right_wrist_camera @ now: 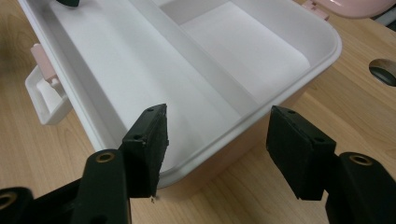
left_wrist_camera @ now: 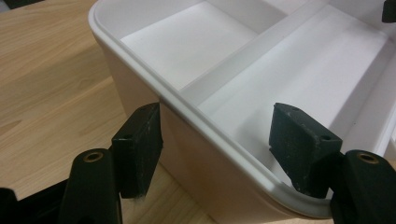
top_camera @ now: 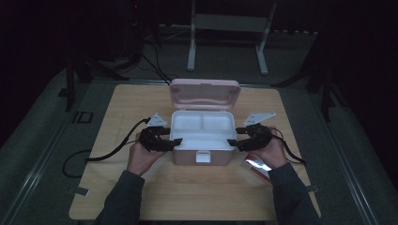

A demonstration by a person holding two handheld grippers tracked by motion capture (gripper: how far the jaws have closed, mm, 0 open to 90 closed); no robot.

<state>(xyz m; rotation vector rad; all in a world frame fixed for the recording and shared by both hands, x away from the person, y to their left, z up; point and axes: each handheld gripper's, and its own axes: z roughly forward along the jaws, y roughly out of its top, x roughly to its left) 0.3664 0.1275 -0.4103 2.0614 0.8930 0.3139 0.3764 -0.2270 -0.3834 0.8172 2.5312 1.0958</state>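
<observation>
The left hand-held gripper stands wide open, its jaws astride the left wall of the lunch box, one outside and one inside, neither pad clearly pressing. The right hand-held gripper is likewise spread apart, straddling the box's right wall without gripping. The pink box sits mid-tabletop between both tools, its lid raised at the back and white latch facing the person. No writing can be read on it. A shiny packet lies beside the right hand.
</observation>
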